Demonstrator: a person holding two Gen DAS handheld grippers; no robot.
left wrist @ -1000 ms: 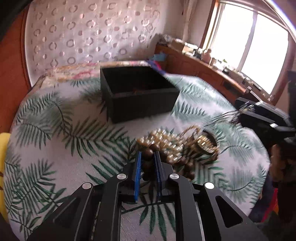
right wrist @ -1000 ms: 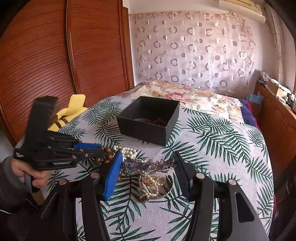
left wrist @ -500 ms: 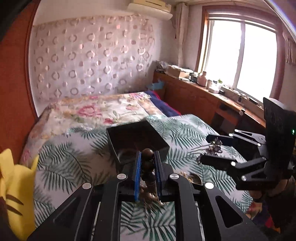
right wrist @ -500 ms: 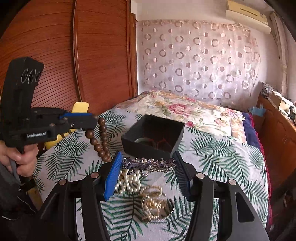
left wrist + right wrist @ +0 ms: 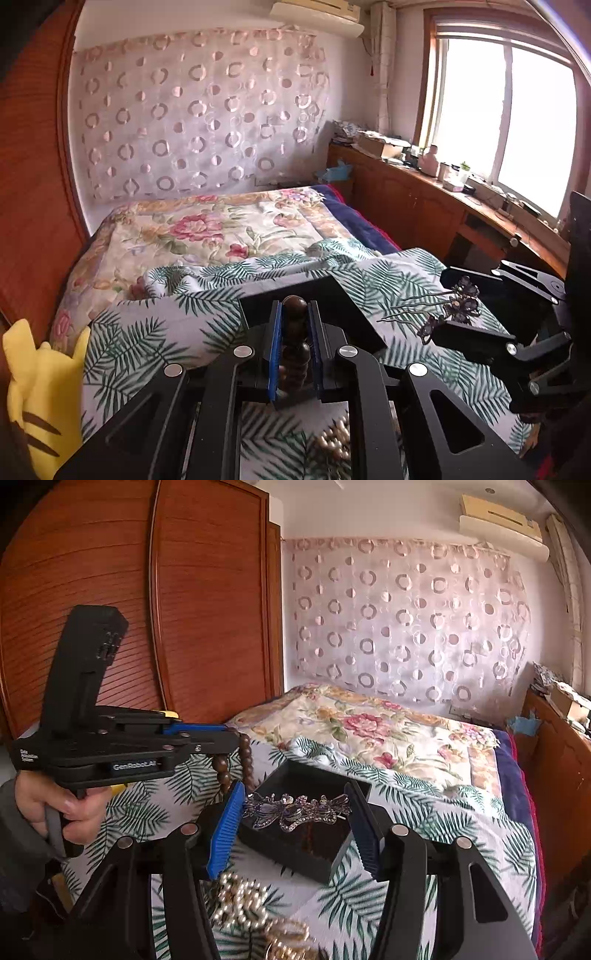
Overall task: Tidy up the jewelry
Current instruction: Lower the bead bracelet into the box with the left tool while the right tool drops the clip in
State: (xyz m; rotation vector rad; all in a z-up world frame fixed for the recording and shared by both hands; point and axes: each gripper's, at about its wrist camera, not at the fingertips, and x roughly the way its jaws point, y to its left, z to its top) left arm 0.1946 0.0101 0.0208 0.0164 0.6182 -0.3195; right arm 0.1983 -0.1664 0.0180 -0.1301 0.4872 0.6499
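So both pieces are up off the leaf-print cloth now. At frame left in the right wrist view, the left gripper [image 5: 231,738] pinches the wooden bead bracelet [image 5: 236,764]; centre, the right gripper [image 5: 295,812] clamps the rhinestone hair clip [image 5: 295,809] over the black box [image 5: 295,853]. Pearls [image 5: 240,901] wait below.

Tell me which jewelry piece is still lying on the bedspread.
The pearl strand, beside gold pieces near the black box. The wooden beads hang from the left gripper; the right gripper grips the hair clip.
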